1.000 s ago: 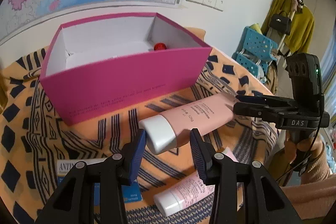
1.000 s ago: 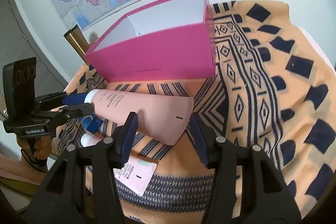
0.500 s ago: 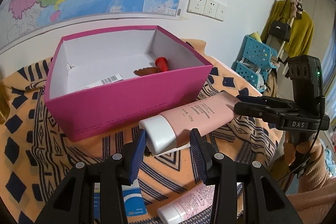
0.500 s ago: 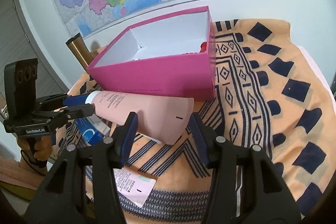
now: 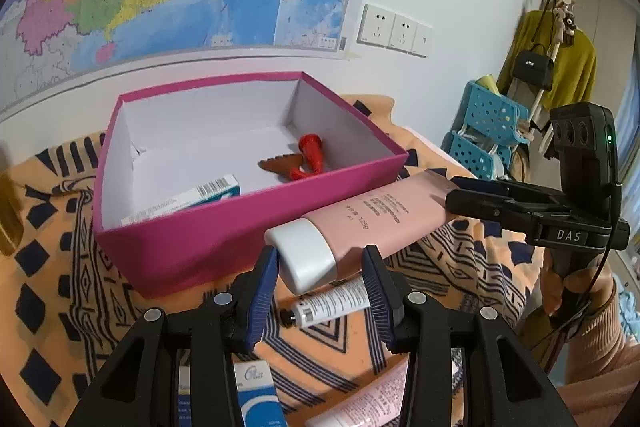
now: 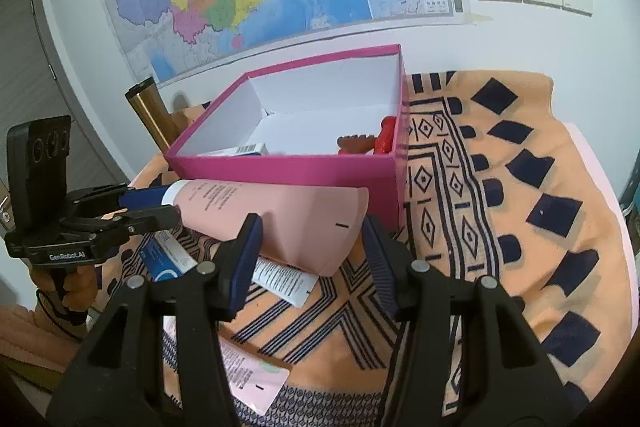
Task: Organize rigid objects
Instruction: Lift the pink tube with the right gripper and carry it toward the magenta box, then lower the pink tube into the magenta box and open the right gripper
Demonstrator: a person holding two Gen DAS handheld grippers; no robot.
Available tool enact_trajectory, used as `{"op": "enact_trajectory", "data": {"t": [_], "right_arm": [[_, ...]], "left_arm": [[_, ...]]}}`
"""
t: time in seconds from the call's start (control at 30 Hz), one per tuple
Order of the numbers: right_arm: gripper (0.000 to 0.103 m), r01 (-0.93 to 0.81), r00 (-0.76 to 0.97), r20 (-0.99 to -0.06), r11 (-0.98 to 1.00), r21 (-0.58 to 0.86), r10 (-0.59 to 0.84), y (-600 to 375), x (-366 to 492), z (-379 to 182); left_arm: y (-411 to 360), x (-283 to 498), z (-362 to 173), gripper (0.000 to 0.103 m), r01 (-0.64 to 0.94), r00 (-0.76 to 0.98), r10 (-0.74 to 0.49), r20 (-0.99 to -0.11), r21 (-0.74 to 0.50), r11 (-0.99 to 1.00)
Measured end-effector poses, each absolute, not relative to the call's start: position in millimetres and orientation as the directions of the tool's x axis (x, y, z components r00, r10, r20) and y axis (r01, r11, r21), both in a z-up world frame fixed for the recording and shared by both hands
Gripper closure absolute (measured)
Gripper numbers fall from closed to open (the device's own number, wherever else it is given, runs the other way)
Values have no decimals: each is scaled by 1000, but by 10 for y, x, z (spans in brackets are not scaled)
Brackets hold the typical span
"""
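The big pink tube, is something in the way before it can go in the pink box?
Only the box's near wall. The big pink tube, gripped at both ends by the left gripper and right gripper, is level with that wall, and must clear its rim.

One pink box [image 5: 224, 227]; four tubes (large pink tube [image 5: 372, 219] among them); two blue cartons [image 5: 256, 399].

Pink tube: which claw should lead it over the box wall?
Probably left. The left claw holds the pink tube at its white cap, right by the magenta box front wall; the right claw holds the flat tail, farther from the opening.
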State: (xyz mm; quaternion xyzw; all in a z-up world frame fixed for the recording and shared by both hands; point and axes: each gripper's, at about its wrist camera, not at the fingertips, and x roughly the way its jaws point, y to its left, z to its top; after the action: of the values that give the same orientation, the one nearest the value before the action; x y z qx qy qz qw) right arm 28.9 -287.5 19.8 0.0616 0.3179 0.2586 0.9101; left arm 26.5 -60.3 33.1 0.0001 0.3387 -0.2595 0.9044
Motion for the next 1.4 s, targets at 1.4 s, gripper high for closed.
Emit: {"op": "enact_trajectory", "data": {"t": [1.4], "right_arm": [[49,-441,689,-523,863,247,502,-2872,664,420]], "left_arm": [[-596,678,461,60,436,661,-460,-592,-194,878]]}}
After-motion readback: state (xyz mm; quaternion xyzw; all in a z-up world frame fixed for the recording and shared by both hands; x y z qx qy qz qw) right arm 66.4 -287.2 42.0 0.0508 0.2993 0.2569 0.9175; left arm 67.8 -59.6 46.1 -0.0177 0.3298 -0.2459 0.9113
